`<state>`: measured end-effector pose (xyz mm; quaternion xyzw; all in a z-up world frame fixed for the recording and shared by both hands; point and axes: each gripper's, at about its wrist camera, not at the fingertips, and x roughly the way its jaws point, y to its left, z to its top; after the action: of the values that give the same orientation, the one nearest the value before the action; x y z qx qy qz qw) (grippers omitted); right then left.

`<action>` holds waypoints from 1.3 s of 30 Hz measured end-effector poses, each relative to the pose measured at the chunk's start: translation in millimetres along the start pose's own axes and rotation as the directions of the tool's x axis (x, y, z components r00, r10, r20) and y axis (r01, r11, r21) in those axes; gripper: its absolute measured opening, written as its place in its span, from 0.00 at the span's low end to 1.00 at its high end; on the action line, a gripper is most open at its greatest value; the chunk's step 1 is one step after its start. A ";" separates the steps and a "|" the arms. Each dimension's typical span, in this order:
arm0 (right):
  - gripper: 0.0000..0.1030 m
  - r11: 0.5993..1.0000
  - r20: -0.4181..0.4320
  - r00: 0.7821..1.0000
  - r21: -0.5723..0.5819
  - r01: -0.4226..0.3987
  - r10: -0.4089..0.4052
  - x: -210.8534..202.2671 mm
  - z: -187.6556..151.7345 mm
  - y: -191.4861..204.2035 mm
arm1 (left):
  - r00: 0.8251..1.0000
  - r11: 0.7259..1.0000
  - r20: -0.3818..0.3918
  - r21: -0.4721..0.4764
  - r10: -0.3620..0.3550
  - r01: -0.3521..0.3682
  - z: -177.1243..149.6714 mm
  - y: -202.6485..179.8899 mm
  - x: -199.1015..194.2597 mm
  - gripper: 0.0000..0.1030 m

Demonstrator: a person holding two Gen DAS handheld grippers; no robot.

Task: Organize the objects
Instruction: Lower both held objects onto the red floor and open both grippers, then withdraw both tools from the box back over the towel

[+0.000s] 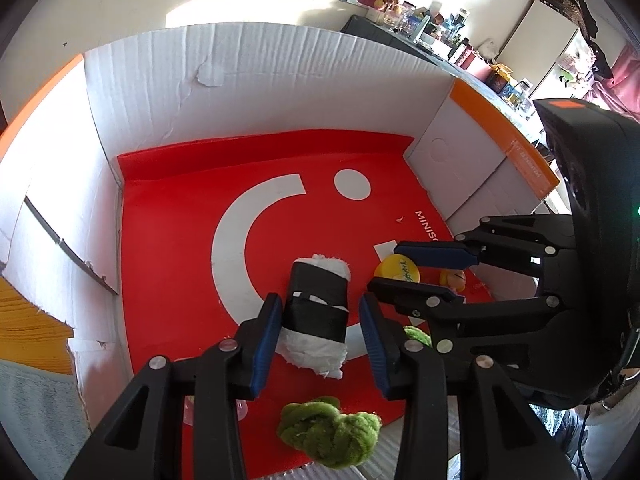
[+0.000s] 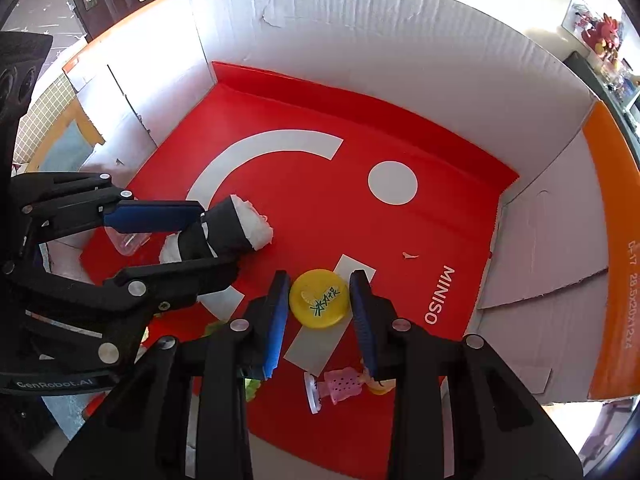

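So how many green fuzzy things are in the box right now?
2: one green plush at the near edge below the left gripper, a second mostly hidden under the right gripper. More may be hidden.

My left wrist camera looks steeply down along my left claw (image 1: 320, 332) into the cardboard box (image 1: 248, 80), close to its red floor. My right wrist camera does likewise from the right, above my right claw (image 2: 320, 300). Both share the red liner (image 2: 400, 128), and each sees the other claw.

My left gripper (image 2: 192, 240) hides half the clear plastic container (image 2: 128, 242). My right finger covers the doll's (image 2: 344, 386) head.
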<state>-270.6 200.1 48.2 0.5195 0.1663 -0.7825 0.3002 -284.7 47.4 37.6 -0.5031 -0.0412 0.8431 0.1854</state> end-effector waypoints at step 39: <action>0.58 0.999 0.087 0.995 0.028 0.045 -0.048 -78.6 -20.5 2.9 | 0.989 0.999 0.141 0.029 0.034 -0.039 -14.1 -10.3 -64.6 0.65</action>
<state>-232.2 233.0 111.8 0.4845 0.1546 -0.8135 0.2821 -242.3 32.4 87.1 -0.4401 -0.0315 0.8803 0.1745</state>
